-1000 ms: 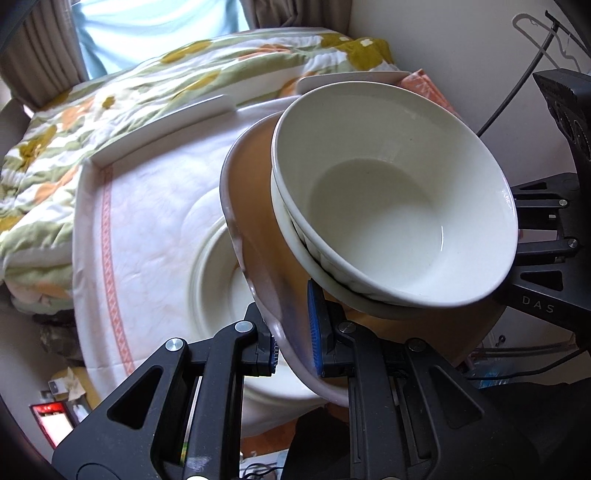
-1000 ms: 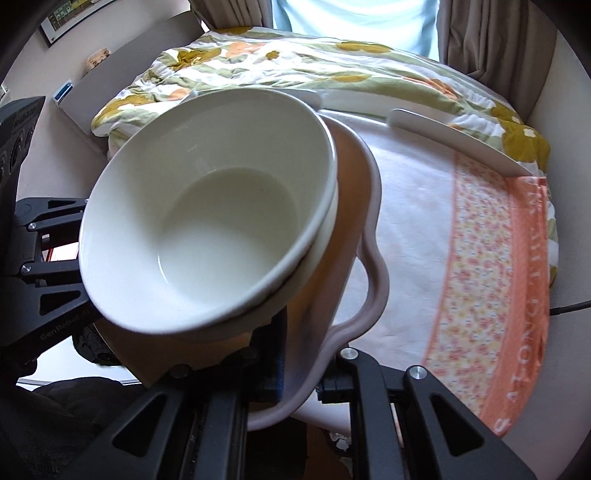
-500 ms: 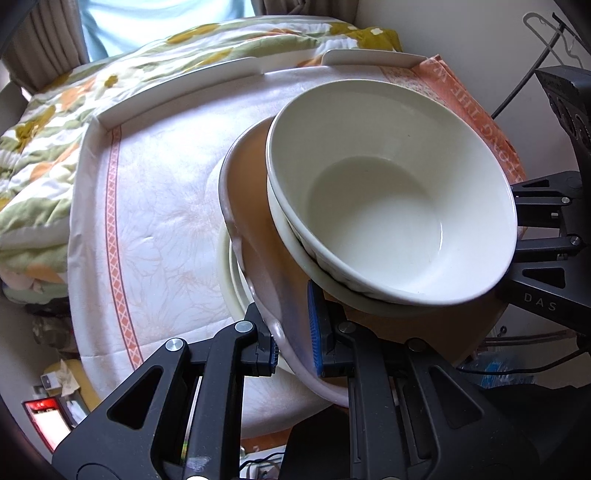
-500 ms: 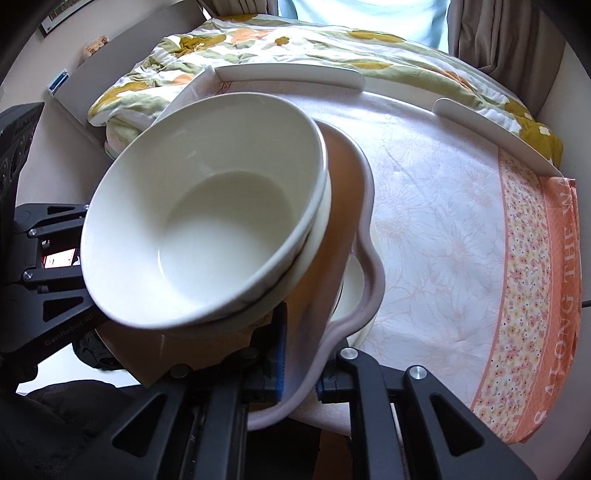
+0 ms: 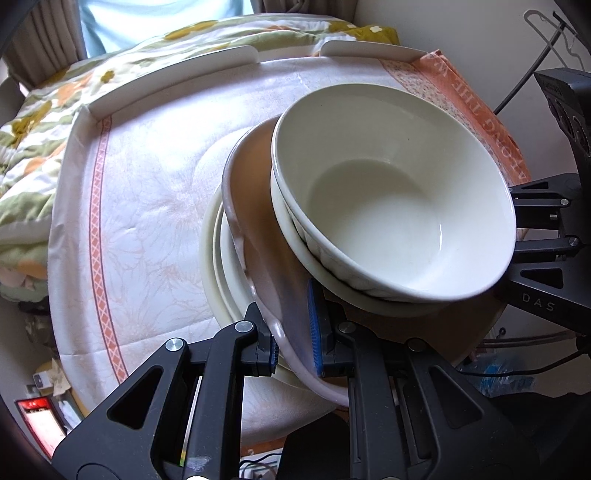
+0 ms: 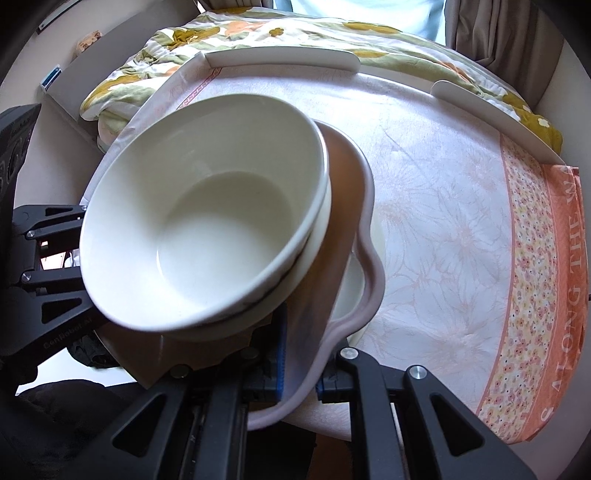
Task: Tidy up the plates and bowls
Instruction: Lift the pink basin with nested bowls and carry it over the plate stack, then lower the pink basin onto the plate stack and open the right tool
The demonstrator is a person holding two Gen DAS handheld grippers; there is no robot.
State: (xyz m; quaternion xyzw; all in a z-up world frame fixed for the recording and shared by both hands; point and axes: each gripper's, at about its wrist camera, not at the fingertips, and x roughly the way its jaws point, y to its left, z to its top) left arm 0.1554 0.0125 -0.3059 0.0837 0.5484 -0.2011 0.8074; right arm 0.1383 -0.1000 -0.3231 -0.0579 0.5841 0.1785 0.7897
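Fingers of both grippers point(image 5: 291, 341) point(image 6: 301, 363) clamp opposite rims of the tan plate point(image 5: 258, 236) (near level), 2 bowls point(image 5: 391, 206) opening upward.

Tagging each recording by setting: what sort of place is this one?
Probably a bedroom or small living space at home: a floral quilt lies behind the cloth-covered table, curtains frame a window, and a wire hanger hangs on the wall.
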